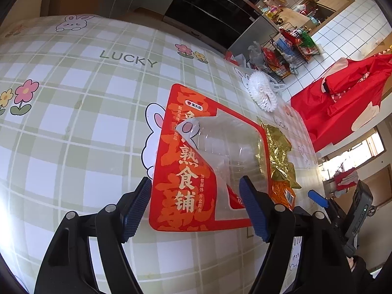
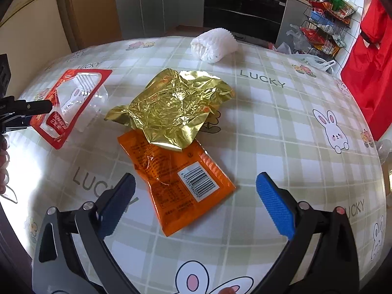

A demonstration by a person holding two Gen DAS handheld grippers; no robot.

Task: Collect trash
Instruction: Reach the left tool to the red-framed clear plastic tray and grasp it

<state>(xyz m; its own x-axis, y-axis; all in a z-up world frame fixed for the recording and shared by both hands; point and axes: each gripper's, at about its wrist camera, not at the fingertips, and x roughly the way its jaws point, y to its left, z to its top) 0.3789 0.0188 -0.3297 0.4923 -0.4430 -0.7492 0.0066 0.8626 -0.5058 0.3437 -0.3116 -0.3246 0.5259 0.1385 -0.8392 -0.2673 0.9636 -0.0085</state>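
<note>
A flat red food package [image 1: 186, 171] with a clear plastic window lies on the checked tablecloth. My left gripper [image 1: 196, 207] is low over its near end, one jaw at each side; the pads do not visibly squeeze it. In the right wrist view the same package [image 2: 61, 112] lies at the far left, with a left finger [image 2: 36, 106] at its edge. My right gripper [image 2: 196, 203] stands wide open around the near end of an orange snack packet [image 2: 181, 178], not touching it. Crumpled gold foil [image 2: 171, 107] overlaps the packet's far end. A white foam net [image 2: 213, 46] lies farther back.
The table [image 2: 281, 127] has a rounded edge. A red bag [image 2: 370, 73] hangs off its right side. Beyond it stand a wire rack [image 2: 323, 29] of goods and a white plastic bag [image 2: 316, 61]. Dark cabinets run behind.
</note>
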